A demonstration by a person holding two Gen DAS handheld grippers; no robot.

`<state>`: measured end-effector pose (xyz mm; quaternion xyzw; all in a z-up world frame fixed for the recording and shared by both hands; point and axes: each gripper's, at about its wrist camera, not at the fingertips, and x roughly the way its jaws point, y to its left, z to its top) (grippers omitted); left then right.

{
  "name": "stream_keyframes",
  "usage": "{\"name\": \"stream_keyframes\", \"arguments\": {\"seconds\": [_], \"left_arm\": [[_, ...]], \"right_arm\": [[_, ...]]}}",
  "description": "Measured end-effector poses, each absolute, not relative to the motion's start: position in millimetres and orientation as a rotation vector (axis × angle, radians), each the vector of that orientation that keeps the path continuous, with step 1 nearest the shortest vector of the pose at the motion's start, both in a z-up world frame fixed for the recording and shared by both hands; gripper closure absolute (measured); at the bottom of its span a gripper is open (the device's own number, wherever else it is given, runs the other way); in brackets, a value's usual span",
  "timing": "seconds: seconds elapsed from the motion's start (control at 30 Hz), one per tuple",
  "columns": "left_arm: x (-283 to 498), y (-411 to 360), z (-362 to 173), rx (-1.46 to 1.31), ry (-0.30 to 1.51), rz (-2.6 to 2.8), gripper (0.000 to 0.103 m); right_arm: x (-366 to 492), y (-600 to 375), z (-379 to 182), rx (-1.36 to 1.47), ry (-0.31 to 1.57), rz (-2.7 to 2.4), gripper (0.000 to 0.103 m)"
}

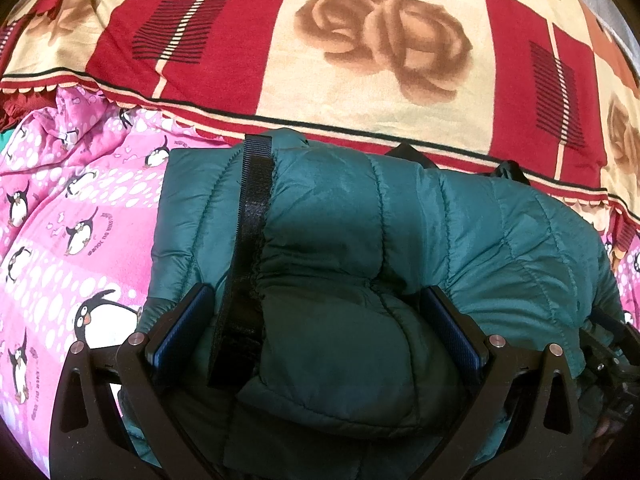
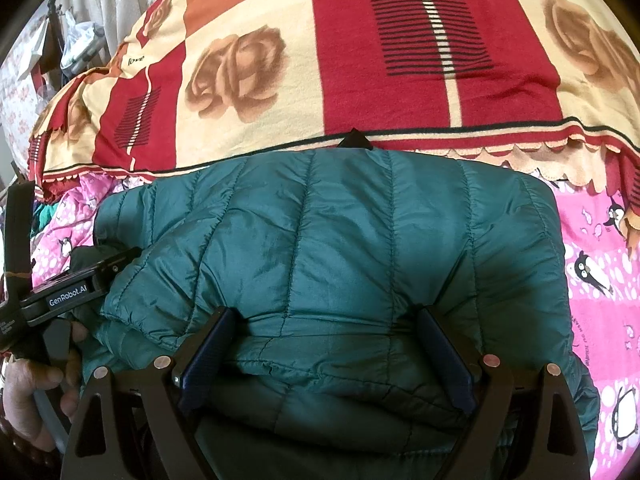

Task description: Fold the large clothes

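A teal quilted puffer jacket point(image 1: 400, 224) lies folded on the bed, with a black zipper strip point(image 1: 252, 216) running down its left part. My left gripper point(image 1: 316, 320) is wide open, with a puffy fold of the jacket bulging between its blue pads point(image 1: 184, 328). In the right wrist view the jacket point(image 2: 340, 240) fills the middle. My right gripper point(image 2: 324, 348) is also wide open, its fingers straddling the jacket's near edge. The left gripper's body point(image 2: 68, 292), held by a hand point(image 2: 32, 384), shows at the left of that view.
The jacket rests on a pink penguin-print sheet point(image 1: 60, 220). A red and cream rose-patterned blanket point(image 1: 360, 40) covers the bed beyond it. Cluttered items point(image 2: 76, 48) stand at the far left past the bed's edge.
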<state>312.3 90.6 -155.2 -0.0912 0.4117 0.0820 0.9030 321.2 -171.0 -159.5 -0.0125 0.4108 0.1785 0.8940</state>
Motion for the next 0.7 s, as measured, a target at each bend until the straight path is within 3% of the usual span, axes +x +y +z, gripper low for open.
{"name": "stream_keyframes", "arguments": {"seconds": [0.2,0.47,0.7], "left_arm": [[301.9,104.9,-136.1,-0.215,0.968,0.057,0.0],[208.0,95.7,-86.3,-0.118,0.926,-0.07,0.0],[175.3,105.6,-133.7,-0.124,1.152,-0.026,0.001]], "right_arm": [[314.2,-182.6,-125.1,0.005,0.924,0.347,0.015],[242.3,-233.6,-104.8,-0.055,0.996,0.315,0.015],[189.0,-243.9,-135.7,-0.109,1.172,0.366,0.015]]}}
